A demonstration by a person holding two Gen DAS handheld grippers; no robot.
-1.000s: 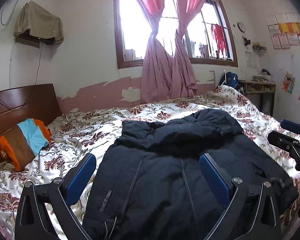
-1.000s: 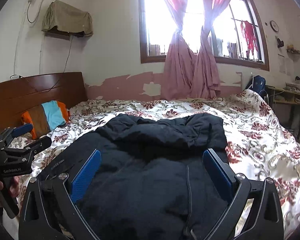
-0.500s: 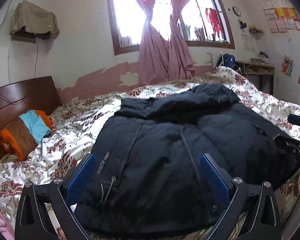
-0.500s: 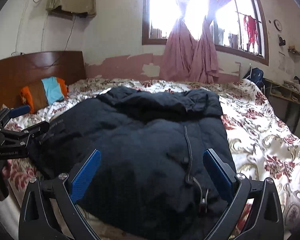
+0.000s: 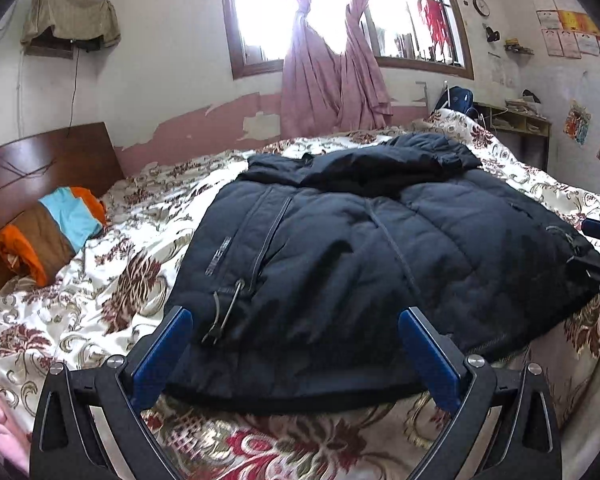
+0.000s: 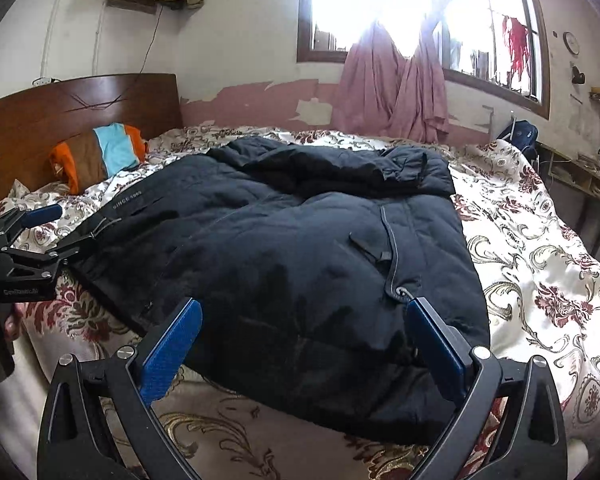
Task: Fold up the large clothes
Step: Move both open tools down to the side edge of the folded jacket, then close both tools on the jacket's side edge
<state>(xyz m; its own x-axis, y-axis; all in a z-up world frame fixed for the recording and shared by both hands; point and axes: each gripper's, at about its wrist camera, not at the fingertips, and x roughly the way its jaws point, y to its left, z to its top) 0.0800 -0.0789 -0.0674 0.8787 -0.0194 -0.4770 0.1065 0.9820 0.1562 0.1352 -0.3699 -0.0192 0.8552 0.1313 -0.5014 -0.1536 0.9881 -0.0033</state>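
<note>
A large dark navy padded jacket (image 5: 364,256) lies spread flat on the flowered bedspread (image 5: 112,272), hood toward the window; it also shows in the right wrist view (image 6: 300,264). My left gripper (image 5: 296,356) is open and empty, hovering just above the jacket's near hem on its left side. My right gripper (image 6: 304,344) is open and empty, above the near hem on its right side. Each gripper shows at the edge of the other's view: the right one (image 5: 598,252) and the left one (image 6: 32,236). Neither touches the cloth.
A striped orange, brown and blue pillow (image 5: 48,232) lies by the wooden headboard (image 6: 80,108). A window with pink curtains (image 5: 332,72) is behind the bed. A desk with shelves (image 5: 516,124) stands at the far right. The bed's near edge (image 6: 240,432) runs below my grippers.
Both grippers have pulled back toward the bed's near edge and tilted down, so the jacket's near hem and the bedspread in front of it have come into view. Both stay open.
</note>
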